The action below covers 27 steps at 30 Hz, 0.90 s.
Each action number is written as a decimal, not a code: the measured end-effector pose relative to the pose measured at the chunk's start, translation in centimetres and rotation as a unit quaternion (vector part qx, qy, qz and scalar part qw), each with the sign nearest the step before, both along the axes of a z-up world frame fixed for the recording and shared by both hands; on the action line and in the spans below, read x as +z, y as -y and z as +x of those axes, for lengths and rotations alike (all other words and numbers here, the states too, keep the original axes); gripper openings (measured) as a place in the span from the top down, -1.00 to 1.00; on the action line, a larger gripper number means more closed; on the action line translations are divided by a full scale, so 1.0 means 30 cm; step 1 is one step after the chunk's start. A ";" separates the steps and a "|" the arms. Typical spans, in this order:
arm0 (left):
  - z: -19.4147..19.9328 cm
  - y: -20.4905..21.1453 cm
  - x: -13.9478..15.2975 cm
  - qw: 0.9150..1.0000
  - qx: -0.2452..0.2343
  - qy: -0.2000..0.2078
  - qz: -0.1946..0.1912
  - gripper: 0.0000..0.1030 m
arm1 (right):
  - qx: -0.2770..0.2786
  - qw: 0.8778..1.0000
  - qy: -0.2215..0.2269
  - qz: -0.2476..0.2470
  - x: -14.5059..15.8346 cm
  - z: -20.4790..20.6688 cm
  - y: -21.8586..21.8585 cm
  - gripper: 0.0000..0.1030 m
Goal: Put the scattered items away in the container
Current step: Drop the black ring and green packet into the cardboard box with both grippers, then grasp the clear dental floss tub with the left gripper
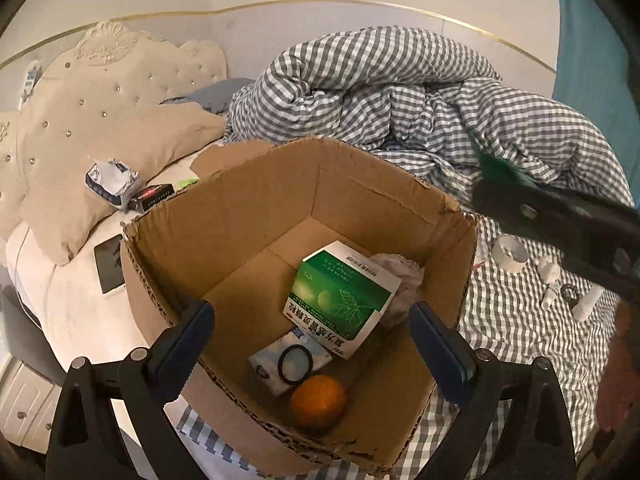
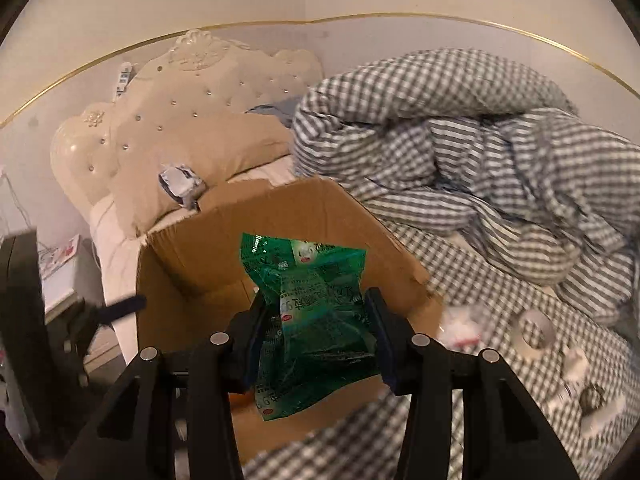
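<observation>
Left gripper (image 1: 312, 336) stands with jaws spread wide over the near rim of the cardboard box (image 1: 240, 208), nothing between its blue pads. Right gripper (image 2: 316, 340) is clamped on a crumpled green packet (image 2: 312, 312), held above the near right part of the same box; in the left view its black arm enters from the right, blurred.

Inside the box, nearest: an orange (image 1: 318, 400). Just beyond it lies a pale blue tissue pack (image 1: 292, 360) with a black ring (image 1: 295, 363) resting on it. Farther in, a green and white medicine carton (image 1: 344, 296) lies tilted, overlapping the tissue pack, with a wad of crumpled paper (image 1: 404, 280) against the right wall.

Right of the box, on the checked sheet (image 1: 512, 328): a roll of white tape (image 1: 509, 253) and several small white bottles (image 1: 568, 284), well apart from the box.

Left of the box: a phone (image 1: 109, 263) on the white mattress, then a dark small box (image 1: 154, 196) and a torn wrapper (image 1: 112, 184) on the beige pillow (image 1: 132, 148).

Far side: a heaped checked duvet (image 1: 400, 92) and a tufted headboard (image 1: 108, 76).
</observation>
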<state>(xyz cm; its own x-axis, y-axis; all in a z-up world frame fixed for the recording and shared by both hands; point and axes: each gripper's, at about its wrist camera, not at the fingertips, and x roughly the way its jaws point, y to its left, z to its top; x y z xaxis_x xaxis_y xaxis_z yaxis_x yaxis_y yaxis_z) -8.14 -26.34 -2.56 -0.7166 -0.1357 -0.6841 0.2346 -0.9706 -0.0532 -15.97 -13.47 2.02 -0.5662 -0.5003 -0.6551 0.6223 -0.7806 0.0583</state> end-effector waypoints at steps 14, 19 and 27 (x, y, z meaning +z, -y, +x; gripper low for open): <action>-0.007 -0.067 0.014 1.000 -0.003 0.005 -0.020 -0.93 | -0.061 0.997 -0.017 -0.032 0.035 0.005 -0.171 -0.62; 0.036 -0.214 0.046 0.999 -0.030 -0.010 -0.033 -0.98 | -0.106 0.994 -0.018 -0.037 0.035 0.057 -0.418 -0.62; -0.032 -0.564 0.002 0.990 -0.136 -0.014 -0.029 -1.00 | -0.207 0.976 0.022 -0.065 -0.094 0.127 -0.871 -0.62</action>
<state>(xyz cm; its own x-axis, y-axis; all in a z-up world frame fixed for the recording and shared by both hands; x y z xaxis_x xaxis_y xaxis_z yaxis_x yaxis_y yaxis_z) -9.10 -9.41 -2.51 -0.7502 0.0265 -0.6607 -0.0372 -0.9993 0.0021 -12.17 12.68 -0.80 -0.7102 -0.3149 -0.6297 0.2488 -0.9489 0.1940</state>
